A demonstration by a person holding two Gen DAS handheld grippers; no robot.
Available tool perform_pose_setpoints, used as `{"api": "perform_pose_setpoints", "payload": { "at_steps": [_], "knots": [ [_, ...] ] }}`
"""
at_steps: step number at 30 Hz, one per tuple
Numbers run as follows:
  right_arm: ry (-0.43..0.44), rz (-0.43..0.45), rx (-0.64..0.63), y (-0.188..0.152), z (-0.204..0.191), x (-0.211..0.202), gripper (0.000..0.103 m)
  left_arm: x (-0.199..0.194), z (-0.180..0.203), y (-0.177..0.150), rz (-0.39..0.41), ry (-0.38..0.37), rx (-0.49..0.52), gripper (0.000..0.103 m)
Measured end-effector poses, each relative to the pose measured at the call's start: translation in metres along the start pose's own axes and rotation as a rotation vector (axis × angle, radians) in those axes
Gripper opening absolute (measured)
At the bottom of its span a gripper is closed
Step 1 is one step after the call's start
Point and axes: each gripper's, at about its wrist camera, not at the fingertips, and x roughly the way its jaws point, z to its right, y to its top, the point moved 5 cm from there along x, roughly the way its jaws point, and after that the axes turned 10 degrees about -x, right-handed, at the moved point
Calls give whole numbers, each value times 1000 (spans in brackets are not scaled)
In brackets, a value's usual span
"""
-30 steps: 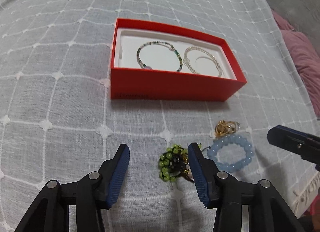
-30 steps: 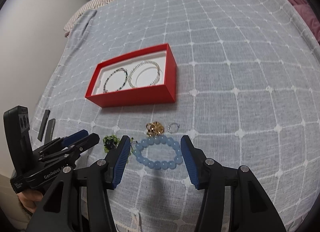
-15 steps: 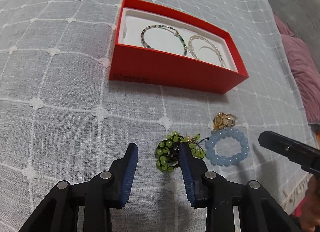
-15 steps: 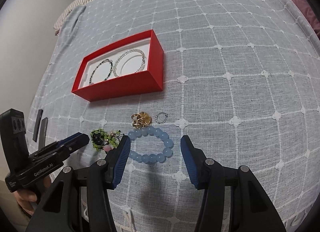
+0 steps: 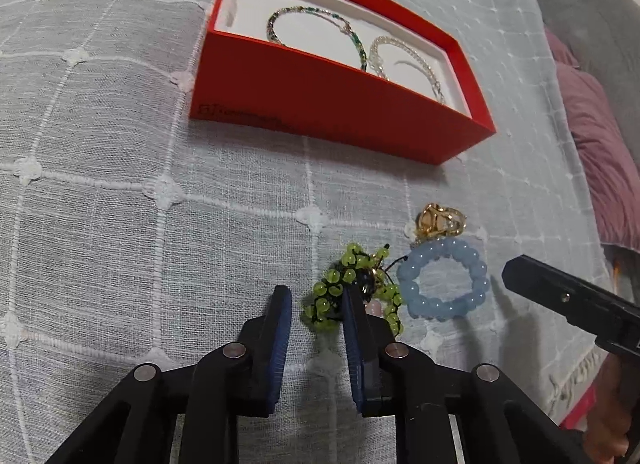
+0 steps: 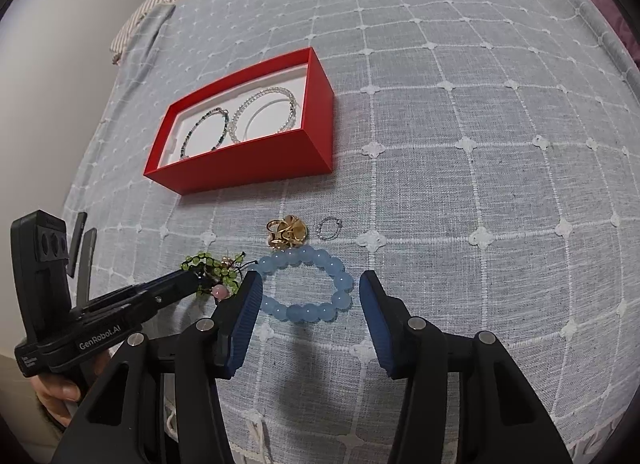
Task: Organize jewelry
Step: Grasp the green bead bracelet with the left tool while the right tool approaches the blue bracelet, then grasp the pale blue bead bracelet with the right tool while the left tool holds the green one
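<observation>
A red box [image 5: 336,103] [image 6: 248,167] with a white liner holds a dark green bead bracelet [image 5: 316,29] and a clear bead bracelet [image 5: 408,63]. On the cloth in front lie a green bead bracelet [image 5: 340,292] [image 6: 208,264], a pale blue bead bracelet [image 5: 444,280] [image 6: 308,284], a gold ring cluster [image 5: 438,221] [image 6: 288,232] and a small silver ring [image 6: 329,227]. My left gripper [image 5: 316,300] is partly closed, its jaws around the left part of the green bracelet. My right gripper [image 6: 310,288] is open, its jaws straddling the blue bracelet.
Grey checked cloth [image 6: 460,143] covers the whole surface. A purple cushion [image 5: 600,151] lies at the right. Two dark flat strips [image 6: 82,248] lie at the cloth's left edge. The cloth's fringed edge [image 6: 256,436] is close below the grippers.
My left gripper has moved forward and down onto the green bracelet and narrowed its jaws. My right gripper has come closer over the blue bracelet, still open.
</observation>
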Motion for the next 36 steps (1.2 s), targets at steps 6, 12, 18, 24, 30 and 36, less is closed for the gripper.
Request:
{"api": "perform_pose_setpoints", "payload": {
  "at_steps": [6,12,18,24,30,36],
  "knots": [
    [0,-8,6,-1,1,4,53,1,-1,0,10,17,1,1],
    [6,7,33,0,7,1,50,-18,4,6,55,-44,18,1],
    [5,-26,28,-3,6,8,46,-29,15,6,92,-59,68,1],
    [-7,-47,40,-5,10,16,43,-42,27,6,125,-122,99,1],
    [-5,-61,33,-7,10,26,33,-63,35,8,174,-199,116,1],
    [-61,-58,-15,-7,7,32,12,-68,37,11,187,-220,115,1]
  ]
}}
